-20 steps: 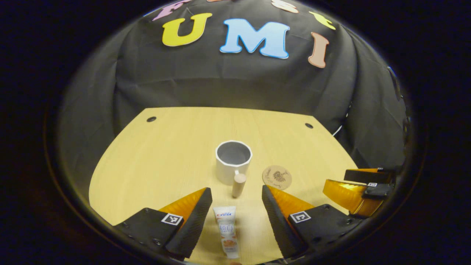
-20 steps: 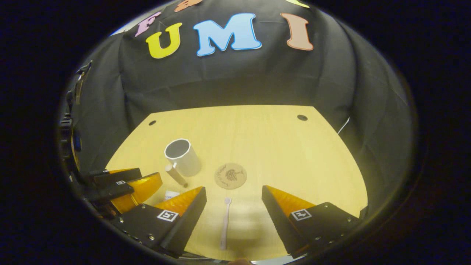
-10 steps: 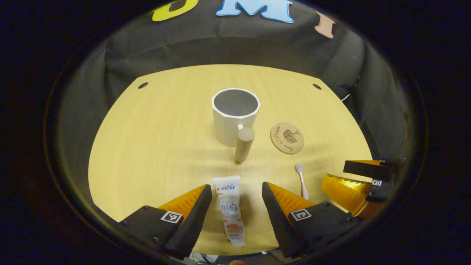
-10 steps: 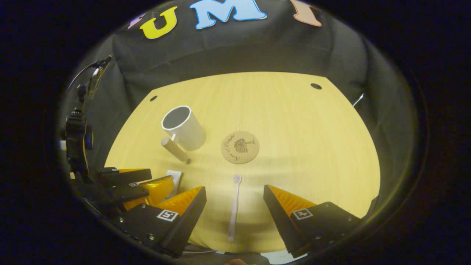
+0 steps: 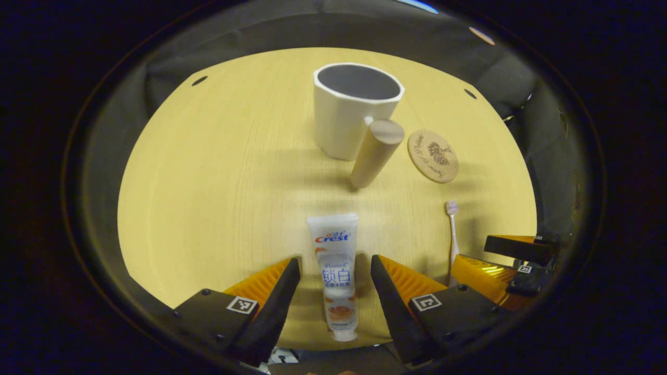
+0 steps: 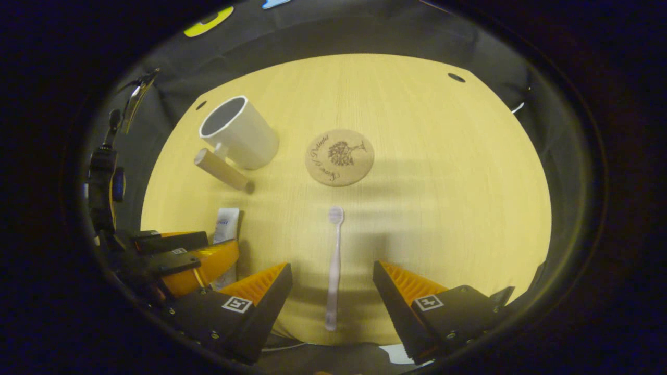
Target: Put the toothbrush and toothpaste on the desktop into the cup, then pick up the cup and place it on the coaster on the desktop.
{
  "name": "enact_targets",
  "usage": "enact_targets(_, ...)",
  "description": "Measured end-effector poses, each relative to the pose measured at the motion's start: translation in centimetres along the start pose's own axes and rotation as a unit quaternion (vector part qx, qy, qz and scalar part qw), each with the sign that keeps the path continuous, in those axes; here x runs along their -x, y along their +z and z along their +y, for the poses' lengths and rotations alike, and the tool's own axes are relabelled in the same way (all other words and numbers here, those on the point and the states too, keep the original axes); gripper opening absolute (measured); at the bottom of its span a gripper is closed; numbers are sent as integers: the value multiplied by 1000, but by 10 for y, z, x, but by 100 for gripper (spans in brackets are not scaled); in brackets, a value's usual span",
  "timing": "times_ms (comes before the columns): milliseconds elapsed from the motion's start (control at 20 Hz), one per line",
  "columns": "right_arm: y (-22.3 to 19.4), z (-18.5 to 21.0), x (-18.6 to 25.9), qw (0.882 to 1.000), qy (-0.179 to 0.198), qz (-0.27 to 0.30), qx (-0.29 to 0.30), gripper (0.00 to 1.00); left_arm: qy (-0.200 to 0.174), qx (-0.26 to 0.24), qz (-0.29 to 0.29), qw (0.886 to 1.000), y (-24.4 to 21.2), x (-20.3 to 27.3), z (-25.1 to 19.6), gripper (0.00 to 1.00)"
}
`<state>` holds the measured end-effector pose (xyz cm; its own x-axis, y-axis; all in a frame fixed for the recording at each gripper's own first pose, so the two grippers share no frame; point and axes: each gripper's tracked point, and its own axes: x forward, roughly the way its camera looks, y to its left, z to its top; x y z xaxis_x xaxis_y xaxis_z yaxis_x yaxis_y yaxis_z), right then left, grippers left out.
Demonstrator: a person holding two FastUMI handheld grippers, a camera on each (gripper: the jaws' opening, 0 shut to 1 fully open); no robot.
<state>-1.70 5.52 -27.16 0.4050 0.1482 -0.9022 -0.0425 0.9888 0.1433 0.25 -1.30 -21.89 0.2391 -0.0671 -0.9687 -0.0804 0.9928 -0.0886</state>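
Between the left gripper's (image 5: 333,271) spread fingers lies the toothpaste (image 5: 336,271), flat on the desk (image 5: 208,182), untouched. The toothbrush (image 6: 333,265) lies likewise between the right gripper's (image 6: 332,278) spread fingers. Over the last second both grippers have dropped and advanced; the tube and brush now sit deeper in the gaps, so both grasps look imminent. The cup (image 5: 354,107) stands upright and empty, handle toward the grippers. The coaster (image 5: 432,156) just beside it is bare.
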Motion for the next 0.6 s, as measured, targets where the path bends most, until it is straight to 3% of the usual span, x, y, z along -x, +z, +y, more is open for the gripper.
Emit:
enact_targets(350,-13,6,-15,999,-7,43,4,93,6,-21,30,999,8,-18,-27,90)
enact_targets(400,-15,9,-15,999,-5,50,4,83,12,-27,31,999,-2,-24,-37,89)
enact_targets(450,-19,10,-17,998,-8,57,6,83,16,-33,30,999,-6,-27,-40,81)
enact_targets(550,-24,12,-20,998,-10,67,2,83,19,-42,28,999,-10,-30,-49,75)
enact_targets(600,-27,15,-22,997,-4,73,-5,65,22,-40,28,999,-15,-38,-60,69)
